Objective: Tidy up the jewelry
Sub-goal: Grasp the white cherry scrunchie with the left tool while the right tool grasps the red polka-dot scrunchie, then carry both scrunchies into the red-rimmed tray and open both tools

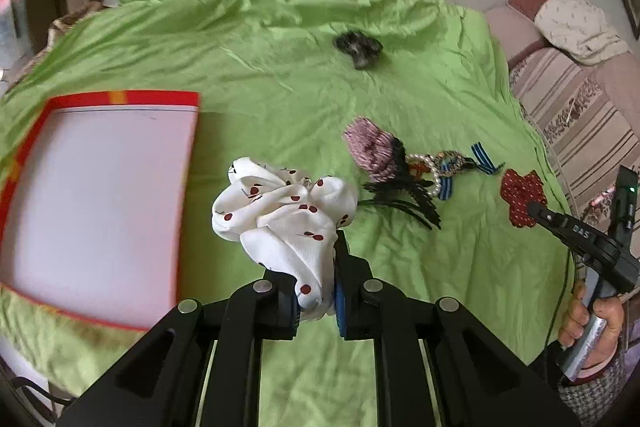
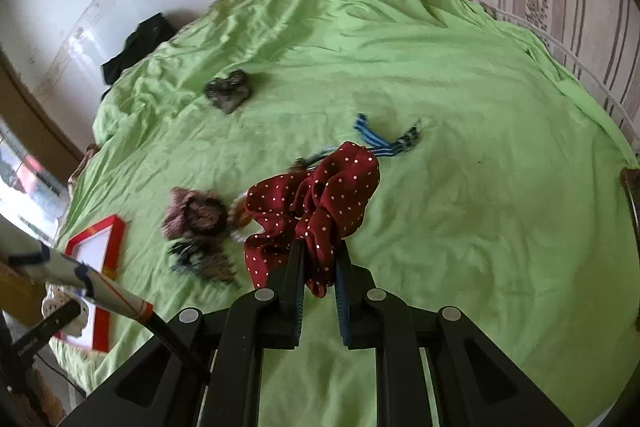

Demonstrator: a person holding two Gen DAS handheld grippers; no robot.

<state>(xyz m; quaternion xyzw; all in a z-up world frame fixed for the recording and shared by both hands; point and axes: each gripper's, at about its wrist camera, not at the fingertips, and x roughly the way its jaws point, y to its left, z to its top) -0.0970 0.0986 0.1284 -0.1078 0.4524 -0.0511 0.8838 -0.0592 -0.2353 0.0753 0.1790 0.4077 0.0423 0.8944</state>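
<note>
Green bedsheet (image 1: 280, 99), rumpled. My left gripper (image 1: 316, 291) is clamped on the white cherry-print scrunchie (image 1: 280, 211), my right gripper (image 2: 320, 283) on the red polka-dot scrunchie (image 2: 320, 195); both hang clear of the sheet. Soft, light, non-fragile; pinch a gathered fold, since satin probably slips. Red-rimmed tray (image 1: 120, 97) near left, remaining hair accessories centre.

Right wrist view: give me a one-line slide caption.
Right gripper shut on a red polka-dot scrunchie, lifted above the green bedsheet.
</note>
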